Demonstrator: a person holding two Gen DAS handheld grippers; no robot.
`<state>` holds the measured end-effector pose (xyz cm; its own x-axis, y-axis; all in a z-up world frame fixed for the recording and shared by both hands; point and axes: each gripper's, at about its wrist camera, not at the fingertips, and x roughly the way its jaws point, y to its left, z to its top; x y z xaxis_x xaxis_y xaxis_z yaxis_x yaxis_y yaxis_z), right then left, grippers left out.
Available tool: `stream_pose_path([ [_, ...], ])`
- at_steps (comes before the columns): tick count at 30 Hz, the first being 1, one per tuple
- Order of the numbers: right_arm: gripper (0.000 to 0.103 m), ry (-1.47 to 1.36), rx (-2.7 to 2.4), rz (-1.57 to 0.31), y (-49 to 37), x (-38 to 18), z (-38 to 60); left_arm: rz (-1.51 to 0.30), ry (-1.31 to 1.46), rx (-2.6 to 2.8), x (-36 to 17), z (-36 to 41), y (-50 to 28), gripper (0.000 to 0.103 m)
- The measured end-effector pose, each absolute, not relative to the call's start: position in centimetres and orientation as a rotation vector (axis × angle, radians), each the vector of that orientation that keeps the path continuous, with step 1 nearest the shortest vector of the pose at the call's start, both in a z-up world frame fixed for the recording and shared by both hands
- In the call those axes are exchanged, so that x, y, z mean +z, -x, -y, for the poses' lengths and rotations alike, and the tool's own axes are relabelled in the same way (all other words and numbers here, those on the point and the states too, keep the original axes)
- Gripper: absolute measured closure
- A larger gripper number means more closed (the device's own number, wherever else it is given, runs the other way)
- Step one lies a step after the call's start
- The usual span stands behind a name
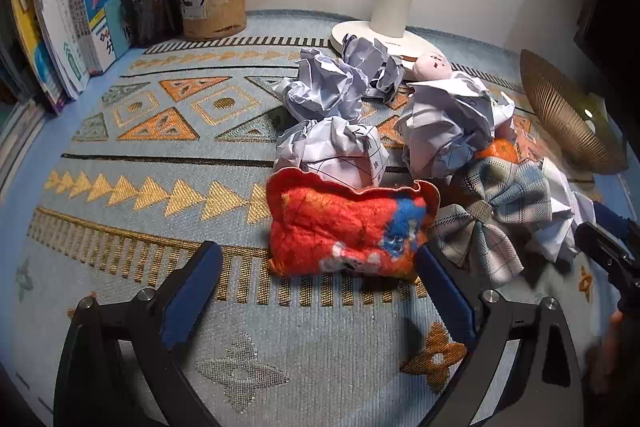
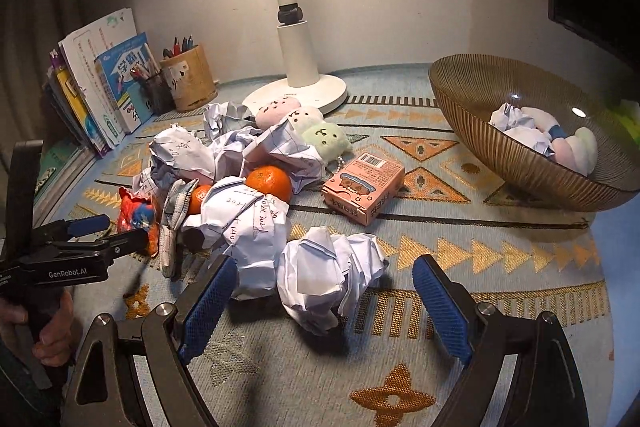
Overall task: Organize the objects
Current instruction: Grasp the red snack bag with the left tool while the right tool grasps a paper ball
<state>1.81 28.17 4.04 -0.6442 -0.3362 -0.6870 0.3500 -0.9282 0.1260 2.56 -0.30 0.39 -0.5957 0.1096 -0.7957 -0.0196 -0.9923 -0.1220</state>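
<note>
Clutter is tight: our open right tool (image 2: 324,291) straddles one paper ball (image 2: 330,277), the open left tool (image 1: 320,275) a pouch (image 1: 348,227); either could nudge neighbours.

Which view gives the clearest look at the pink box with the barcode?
The right wrist view: the pink box lies in full sight on the mat, barcode face up, right of the orange. In the left wrist view it is almost wholly hidden behind the crumpled paper; I cannot pick it out with confidence.
</note>
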Motion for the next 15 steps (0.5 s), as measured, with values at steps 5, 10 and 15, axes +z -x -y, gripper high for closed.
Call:
stream_pose_path([
  [5, 0.014, -1.086, -2.540, -0.009, -1.6, 3.9, -28.2, 0.133, 1.383, 2.722, 0.2, -0.6, -2.2, 0.020],
  [10, 0.014, -1.110, -2.534, -0.001, -1.4, 3.7, -28.3, 0.044, 1.343, 2.730, 0.3, -2.2, -2.5, 0.035],
  [15, 0.014, -1.117, -2.538, -0.031, -1.5, 3.6, -27.8, 0.022, 1.311, 2.734, 0.4, -2.7, -2.9, 0.044],
])
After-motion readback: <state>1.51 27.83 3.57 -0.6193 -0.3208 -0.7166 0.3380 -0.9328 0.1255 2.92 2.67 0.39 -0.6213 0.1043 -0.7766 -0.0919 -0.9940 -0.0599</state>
